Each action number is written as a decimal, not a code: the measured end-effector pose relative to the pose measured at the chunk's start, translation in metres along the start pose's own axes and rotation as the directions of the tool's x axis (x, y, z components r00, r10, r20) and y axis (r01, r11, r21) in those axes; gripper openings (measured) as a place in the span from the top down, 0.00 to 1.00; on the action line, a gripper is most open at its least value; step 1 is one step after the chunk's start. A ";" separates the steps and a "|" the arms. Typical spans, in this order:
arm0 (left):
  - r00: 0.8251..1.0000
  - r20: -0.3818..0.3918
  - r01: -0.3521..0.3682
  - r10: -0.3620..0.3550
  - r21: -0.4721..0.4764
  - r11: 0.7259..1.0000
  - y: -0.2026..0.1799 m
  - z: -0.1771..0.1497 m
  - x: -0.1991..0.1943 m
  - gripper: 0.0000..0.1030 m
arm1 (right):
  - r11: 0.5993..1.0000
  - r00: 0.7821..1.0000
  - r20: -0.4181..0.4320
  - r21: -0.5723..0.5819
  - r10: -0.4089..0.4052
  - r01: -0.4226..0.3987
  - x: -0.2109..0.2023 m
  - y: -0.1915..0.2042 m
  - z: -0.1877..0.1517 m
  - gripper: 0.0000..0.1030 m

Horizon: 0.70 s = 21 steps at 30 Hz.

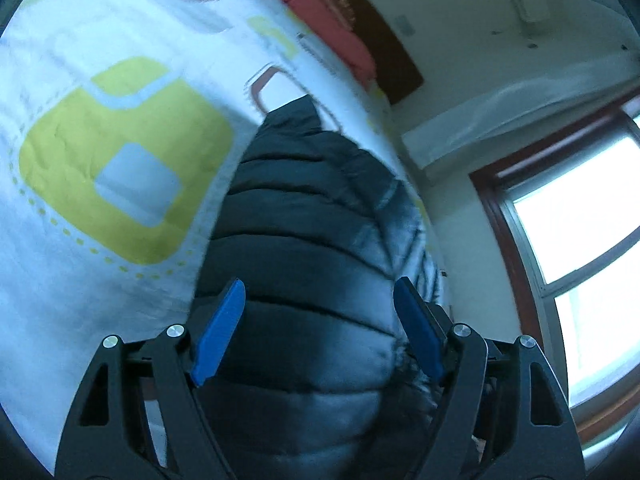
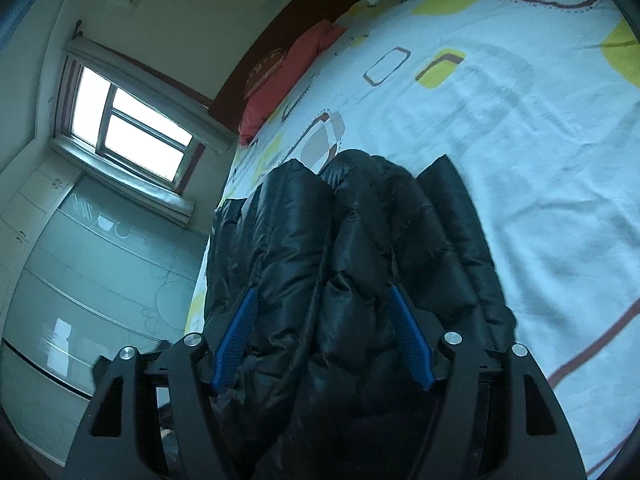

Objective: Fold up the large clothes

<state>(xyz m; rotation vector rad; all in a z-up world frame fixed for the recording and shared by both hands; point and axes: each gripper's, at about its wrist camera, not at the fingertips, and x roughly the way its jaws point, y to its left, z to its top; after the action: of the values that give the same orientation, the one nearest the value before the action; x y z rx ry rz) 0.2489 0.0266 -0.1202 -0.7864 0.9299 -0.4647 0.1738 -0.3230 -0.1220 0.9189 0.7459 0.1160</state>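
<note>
In the left wrist view, the black puffer jacket (image 1: 304, 216) is lying on the patterned bedsheet (image 1: 100, 208), bundled and seemingly partly folded; the left gripper (image 1: 320, 328) is standing apart over it, pads clear. In the right wrist view, the right gripper (image 2: 324, 336) is gaping around bunched quilting, not clamping. A red pillow (image 2: 288, 76) is sitting well away; nothing is obstructing.

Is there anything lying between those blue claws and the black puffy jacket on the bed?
Nothing visible. The black jacket lies directly under the left gripper and the right gripper, both open, with only patterned bedsheet around it. The red pillow sits far off.
</note>
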 end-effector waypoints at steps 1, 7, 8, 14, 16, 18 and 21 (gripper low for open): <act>1.000 -0.010 0.005 -0.006 -0.013 1.000 0.005 0.001 0.004 0.26 | 1.000 1.000 -0.004 -0.002 0.000 0.000 0.002 0.000 0.001 0.35; 0.999 -0.029 0.020 -0.021 -0.047 0.999 0.019 0.012 0.015 0.25 | 0.998 0.998 -0.050 -0.048 -0.037 0.035 0.015 0.000 0.011 0.76; 0.999 -0.031 0.029 -0.031 -0.050 0.998 0.017 0.013 0.016 0.25 | 0.998 0.998 -0.043 -0.052 -0.045 0.043 0.013 -0.001 0.013 0.80; 0.997 -0.076 0.031 -0.031 0.000 1.000 0.009 0.011 0.038 0.25 | 0.995 0.995 -0.029 -0.027 -0.097 0.097 0.006 -0.041 0.024 0.84; 0.996 -0.088 0.017 -0.016 0.013 1.000 0.006 0.011 0.049 0.25 | 0.996 0.995 -0.035 -0.015 -0.093 0.092 0.005 -0.054 0.027 0.84; 0.994 -0.112 0.009 -0.008 0.008 1.000 0.006 0.011 0.061 0.24 | 0.997 0.995 -0.050 -0.012 -0.081 0.080 0.009 -0.065 0.029 0.85; 0.989 -0.134 -0.054 0.058 0.034 0.998 0.004 0.008 0.080 0.22 | 0.998 0.996 -0.066 0.002 -0.056 0.056 0.015 -0.077 0.031 0.85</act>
<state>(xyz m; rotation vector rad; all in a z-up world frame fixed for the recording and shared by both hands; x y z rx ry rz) 0.2978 -0.0203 -0.1626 -0.7055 1.0658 -0.4861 0.1882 -0.3853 -0.1767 0.9007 0.8328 0.0959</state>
